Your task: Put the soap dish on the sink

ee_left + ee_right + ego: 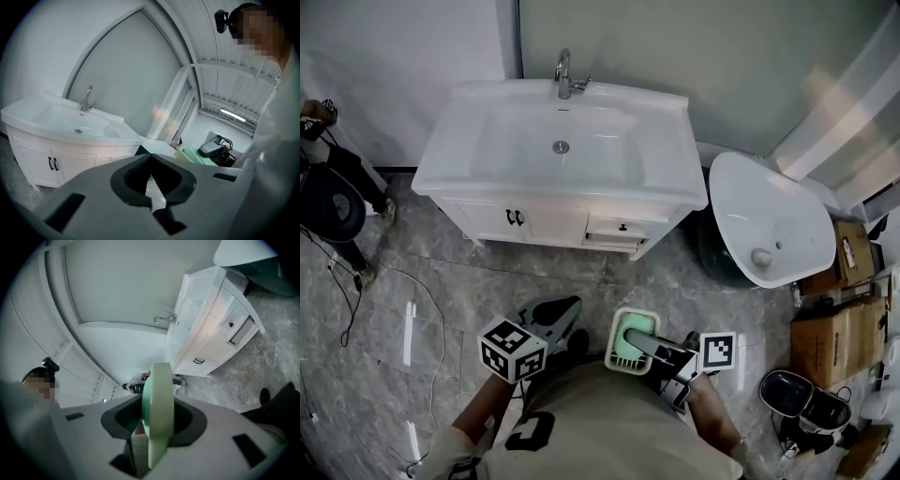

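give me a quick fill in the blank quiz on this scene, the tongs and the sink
1. The right tongs are clamped on a soap dish whose colour is ____.
2. The left tongs are shut and hold ____.
3. At the middle of the back rim of the white sink stands a chrome ____.

Missing words: green; nothing; faucet
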{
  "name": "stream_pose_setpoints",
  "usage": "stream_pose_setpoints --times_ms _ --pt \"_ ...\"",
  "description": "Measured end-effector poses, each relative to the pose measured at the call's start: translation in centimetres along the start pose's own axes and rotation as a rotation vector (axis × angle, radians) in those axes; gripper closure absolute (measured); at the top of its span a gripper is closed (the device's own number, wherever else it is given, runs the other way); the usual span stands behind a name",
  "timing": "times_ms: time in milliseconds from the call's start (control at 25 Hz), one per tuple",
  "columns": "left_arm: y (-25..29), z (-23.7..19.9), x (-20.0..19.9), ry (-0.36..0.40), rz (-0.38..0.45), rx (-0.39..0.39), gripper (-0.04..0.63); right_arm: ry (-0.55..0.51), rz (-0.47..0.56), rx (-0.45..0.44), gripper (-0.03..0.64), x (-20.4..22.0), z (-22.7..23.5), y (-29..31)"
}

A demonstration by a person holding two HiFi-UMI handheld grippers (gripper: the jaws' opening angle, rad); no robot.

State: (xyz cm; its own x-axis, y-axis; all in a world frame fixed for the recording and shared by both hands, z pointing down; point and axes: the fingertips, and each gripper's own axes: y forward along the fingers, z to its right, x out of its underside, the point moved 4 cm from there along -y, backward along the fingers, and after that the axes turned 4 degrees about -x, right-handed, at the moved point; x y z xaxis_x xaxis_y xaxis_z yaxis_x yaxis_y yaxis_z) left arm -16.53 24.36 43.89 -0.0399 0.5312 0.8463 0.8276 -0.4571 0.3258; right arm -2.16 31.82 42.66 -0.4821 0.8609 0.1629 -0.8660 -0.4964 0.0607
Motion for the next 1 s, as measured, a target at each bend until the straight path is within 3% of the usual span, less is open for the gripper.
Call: stream_pose_setpoints --times_ms 520,1000 --pt "-0.8 -2.7 -0.7 -0.034 0.007 -0.08 0.577 -0.008 -0.107 -0.003 0.486 -2.3 0.1 3.4" --pt "4.2 -2.7 -2.4 -0.007 -0.05 -0.062 0.577 0.036 -0.059 -0.04 0.486 -6.4 1.8 1.8"
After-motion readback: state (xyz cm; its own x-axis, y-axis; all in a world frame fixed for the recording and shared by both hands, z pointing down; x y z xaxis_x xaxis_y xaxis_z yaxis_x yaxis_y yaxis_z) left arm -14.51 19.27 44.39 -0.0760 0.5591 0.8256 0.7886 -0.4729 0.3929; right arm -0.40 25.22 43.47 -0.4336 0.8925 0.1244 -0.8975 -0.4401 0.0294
